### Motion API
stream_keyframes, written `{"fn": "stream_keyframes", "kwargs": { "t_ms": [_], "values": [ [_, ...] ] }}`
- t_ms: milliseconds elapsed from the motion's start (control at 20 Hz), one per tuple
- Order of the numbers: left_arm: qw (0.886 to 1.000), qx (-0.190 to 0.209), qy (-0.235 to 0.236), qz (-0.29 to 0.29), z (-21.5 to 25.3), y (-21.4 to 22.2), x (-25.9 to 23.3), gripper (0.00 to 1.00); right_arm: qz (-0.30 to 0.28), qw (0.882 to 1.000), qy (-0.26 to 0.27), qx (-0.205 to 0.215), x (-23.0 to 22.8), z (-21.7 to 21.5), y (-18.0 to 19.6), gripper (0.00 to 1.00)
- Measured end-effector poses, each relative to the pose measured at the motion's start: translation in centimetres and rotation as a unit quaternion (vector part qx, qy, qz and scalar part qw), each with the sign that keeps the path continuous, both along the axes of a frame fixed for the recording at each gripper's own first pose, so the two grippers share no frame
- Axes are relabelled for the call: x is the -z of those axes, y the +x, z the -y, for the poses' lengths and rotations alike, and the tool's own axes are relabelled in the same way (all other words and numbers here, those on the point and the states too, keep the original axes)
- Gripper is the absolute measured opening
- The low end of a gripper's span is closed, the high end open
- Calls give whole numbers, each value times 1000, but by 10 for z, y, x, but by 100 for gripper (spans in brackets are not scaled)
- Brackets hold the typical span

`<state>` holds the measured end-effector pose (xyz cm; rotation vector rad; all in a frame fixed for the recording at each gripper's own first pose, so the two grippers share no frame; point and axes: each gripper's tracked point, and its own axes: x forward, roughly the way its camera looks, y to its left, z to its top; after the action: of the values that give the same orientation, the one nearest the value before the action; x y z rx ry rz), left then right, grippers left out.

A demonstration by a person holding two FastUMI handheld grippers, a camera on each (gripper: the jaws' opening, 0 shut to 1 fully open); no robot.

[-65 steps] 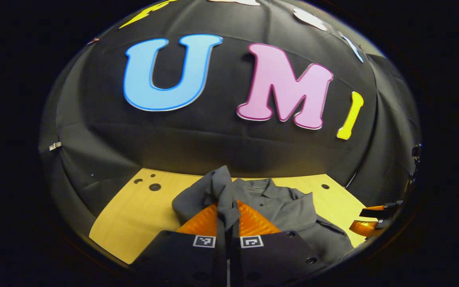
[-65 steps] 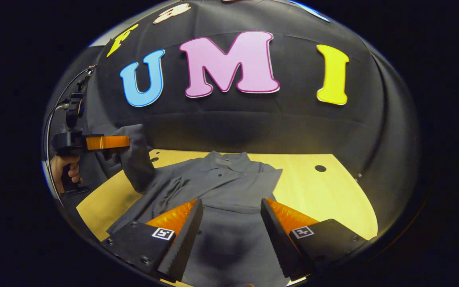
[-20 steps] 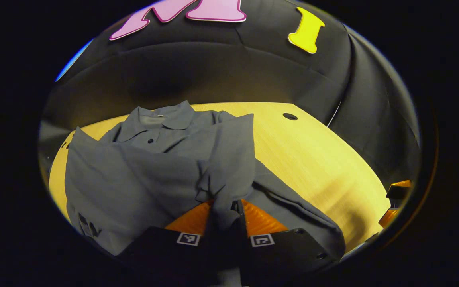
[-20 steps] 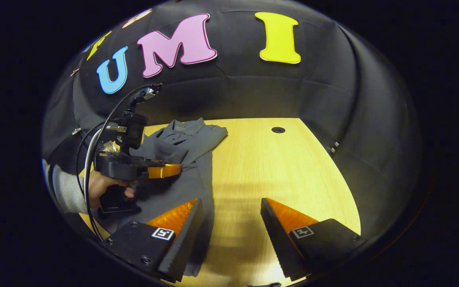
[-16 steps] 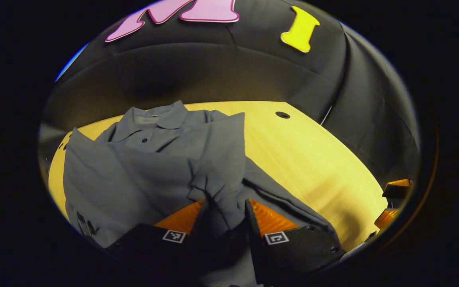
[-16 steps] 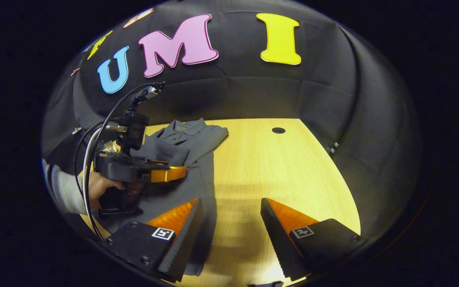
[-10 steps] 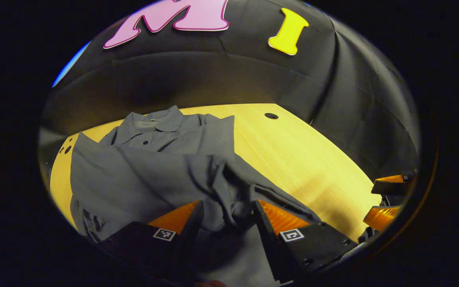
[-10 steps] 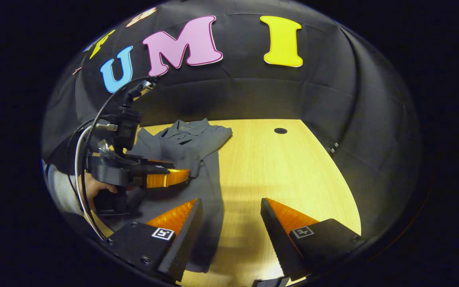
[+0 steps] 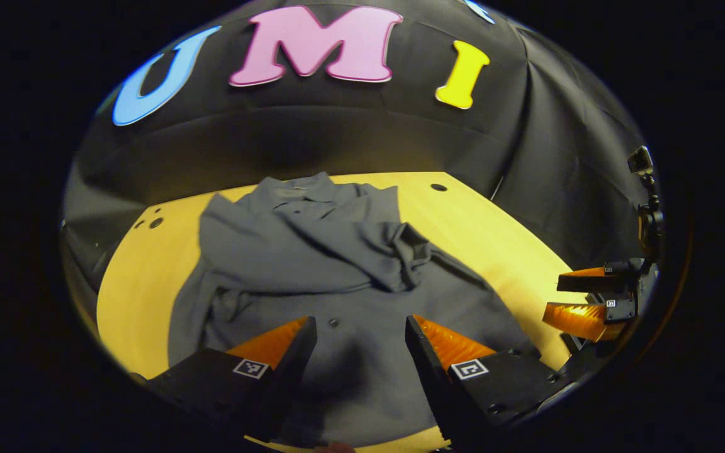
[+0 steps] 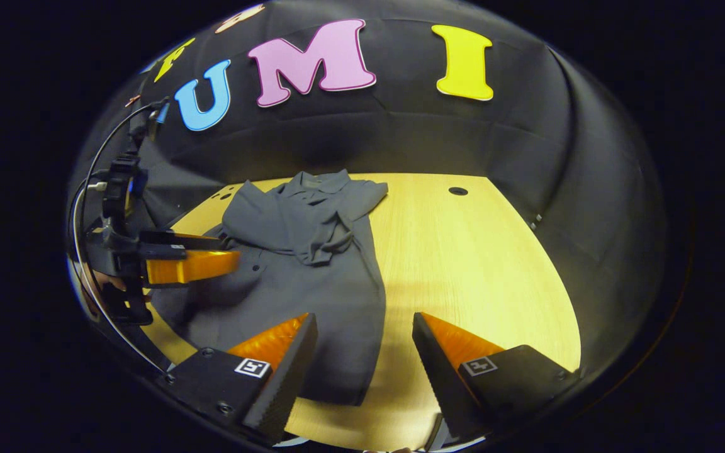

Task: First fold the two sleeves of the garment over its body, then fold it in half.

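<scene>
Left gripper [image 9: 360, 352]: fingers spread, holding nothing, poised over the shirt's [image 9: 337, 277] lower body. The shirt lies on the table [image 9: 494, 233], collar toward the wall, both sleeves folded across its chest. Right gripper [image 10: 364, 365]: fingers spread, empty, above the shirt's right edge and bare table.

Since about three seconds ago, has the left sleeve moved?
Yes. The left gripper then held the sleeve up beside the collar; now the sleeve lies bunched across the shirt body below the collar, and the gripper is open.
</scene>
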<state>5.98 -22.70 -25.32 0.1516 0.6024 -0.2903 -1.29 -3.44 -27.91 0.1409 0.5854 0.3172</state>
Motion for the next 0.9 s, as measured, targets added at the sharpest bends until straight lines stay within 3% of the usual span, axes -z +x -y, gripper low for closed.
{"fn": "stream_keyframes", "kwargs": {
  "t_ms": [450, 700, 900],
  "values": [
    [991, -115, 51, -40, -171, -63, 31, 90, -40, 999, -30, 7, 24, -6, -21, 96],
    [986, -138, 62, -63, -209, -70, 54, 90, -75, 996, -39, 8, 48, -17, -30, 96],
    [985, -135, 71, -85, -215, -65, 72, 89, -98, 994, -41, 6, 64, -20, -30, 97]
  ]
}}
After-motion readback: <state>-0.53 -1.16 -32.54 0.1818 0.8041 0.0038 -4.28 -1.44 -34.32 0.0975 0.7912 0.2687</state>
